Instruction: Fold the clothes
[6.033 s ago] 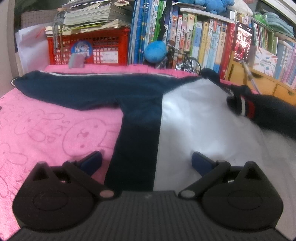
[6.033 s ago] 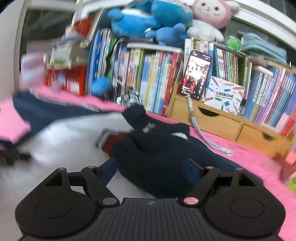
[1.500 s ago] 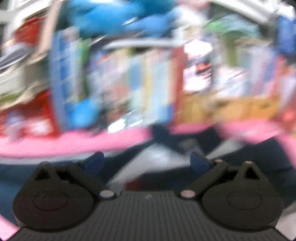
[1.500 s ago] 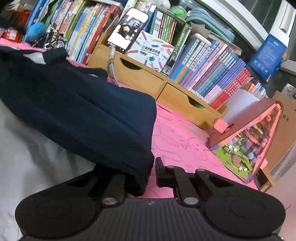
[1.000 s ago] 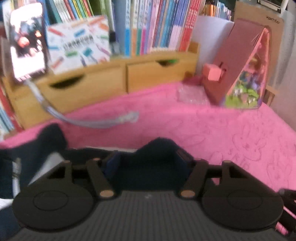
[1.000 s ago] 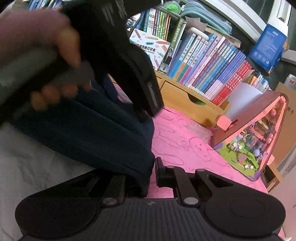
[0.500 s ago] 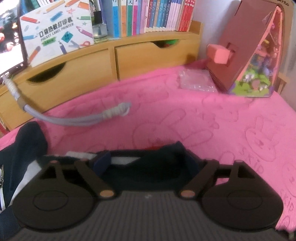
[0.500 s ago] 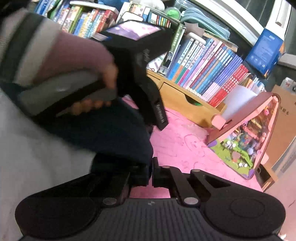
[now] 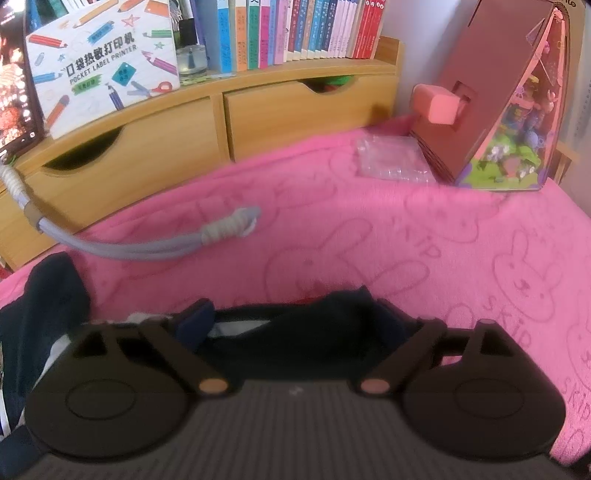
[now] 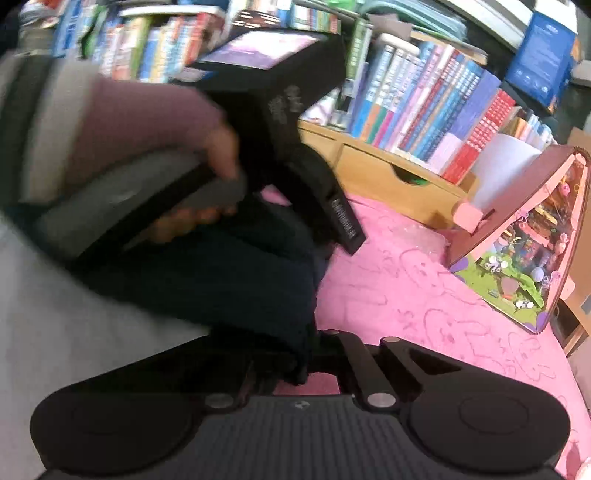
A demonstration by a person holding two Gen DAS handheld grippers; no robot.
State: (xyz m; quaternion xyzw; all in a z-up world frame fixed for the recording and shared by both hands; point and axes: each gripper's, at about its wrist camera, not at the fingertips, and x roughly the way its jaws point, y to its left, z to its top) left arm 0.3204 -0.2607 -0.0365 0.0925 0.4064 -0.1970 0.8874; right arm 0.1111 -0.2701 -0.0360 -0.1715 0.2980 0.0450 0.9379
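Note:
A navy and white garment lies on the pink bunny blanket [image 9: 406,240]. In the left wrist view a folded navy edge of the garment [image 9: 314,332] sits between the fingers of my left gripper [image 9: 291,321], which stands open and low over it. In the right wrist view my right gripper [image 10: 306,350] is shut on the navy fold [image 10: 221,280], with the white part [image 10: 74,332] spread to the left. A hand [image 10: 155,122] holds the left gripper's black body [image 10: 288,110] just beyond, pressed down onto the same navy fold.
A wooden drawer unit [image 9: 295,107] topped with books [image 9: 295,29] runs along the back. A grey cable [image 9: 147,251] trails onto the blanket. At the right stand a pink triangular toy house [image 9: 509,110] and a clear plastic bag [image 9: 391,158].
My left gripper swung from the left side to the garment's right end, settled low on its navy edge and spread its fingers. The right gripper stayed shut on the fold.

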